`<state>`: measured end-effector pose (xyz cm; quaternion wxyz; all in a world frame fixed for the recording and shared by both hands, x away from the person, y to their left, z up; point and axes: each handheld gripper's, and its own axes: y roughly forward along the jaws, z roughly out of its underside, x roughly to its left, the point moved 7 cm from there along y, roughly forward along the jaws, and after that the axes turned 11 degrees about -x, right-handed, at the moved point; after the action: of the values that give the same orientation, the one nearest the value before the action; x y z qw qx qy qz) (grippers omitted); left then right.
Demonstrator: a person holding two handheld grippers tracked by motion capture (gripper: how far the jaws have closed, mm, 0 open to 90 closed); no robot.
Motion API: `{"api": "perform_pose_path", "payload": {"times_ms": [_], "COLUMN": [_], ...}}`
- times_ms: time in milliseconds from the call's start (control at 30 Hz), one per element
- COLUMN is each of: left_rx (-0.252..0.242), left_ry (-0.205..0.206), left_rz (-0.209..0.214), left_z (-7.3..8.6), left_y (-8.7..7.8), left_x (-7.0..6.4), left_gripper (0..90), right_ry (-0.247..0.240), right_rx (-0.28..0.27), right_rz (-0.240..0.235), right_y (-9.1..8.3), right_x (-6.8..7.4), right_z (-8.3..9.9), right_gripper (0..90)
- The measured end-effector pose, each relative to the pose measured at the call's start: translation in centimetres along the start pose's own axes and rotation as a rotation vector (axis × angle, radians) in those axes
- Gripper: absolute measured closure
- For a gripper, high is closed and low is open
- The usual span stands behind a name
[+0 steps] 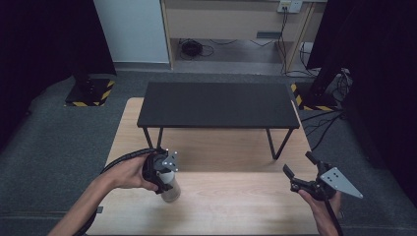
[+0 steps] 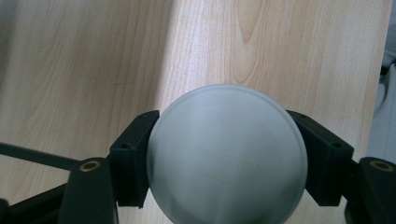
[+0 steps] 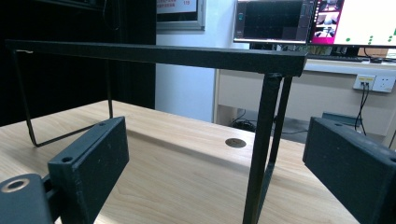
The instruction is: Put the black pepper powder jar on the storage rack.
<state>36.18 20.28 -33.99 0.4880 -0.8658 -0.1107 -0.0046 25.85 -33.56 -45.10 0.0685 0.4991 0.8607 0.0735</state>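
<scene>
The left gripper [image 1: 164,173] pinches a pale frosted bottle [image 1: 170,189] between its jaws, above the near part of the desk [image 1: 231,206]; the bottle's upper part is hidden by the gripper. The right gripper [image 1: 298,165] hovers with jaws spread, empty, facing the black shelf [image 1: 219,105].

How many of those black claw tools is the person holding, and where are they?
2. The left gripper is clamped around a pale round container near the table's front left; the right gripper hangs open at the front right.
</scene>
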Motion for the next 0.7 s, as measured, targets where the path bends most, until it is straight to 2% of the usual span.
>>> {"api": "perform_pose_path", "payload": {"times_ms": [167,333,700], "left_rx": [-0.010,-0.049,-0.045], "left_ry": [-0.019,-0.052,-0.050], "left_rz": [0.009,0.024,0.035], "left_z": [0.16,0.55,0.46], "left_y": [-0.07,-0.28,-0.34], "left_x": [0.28,0.49,0.54], "left_gripper": [31.0,31.8,32.7], "right_ry": [0.000,-0.002,-0.002], "right_rx": [0.000,0.002,0.003], "right_rz": [-0.001,-0.003,-0.004], "right_y": [0.00,0.04,0.04], "right_x": [0.05,0.02,0.04], "right_z": [-0.02,0.02,0.02], "right_gripper": [7.0,7.1,7.1]}}
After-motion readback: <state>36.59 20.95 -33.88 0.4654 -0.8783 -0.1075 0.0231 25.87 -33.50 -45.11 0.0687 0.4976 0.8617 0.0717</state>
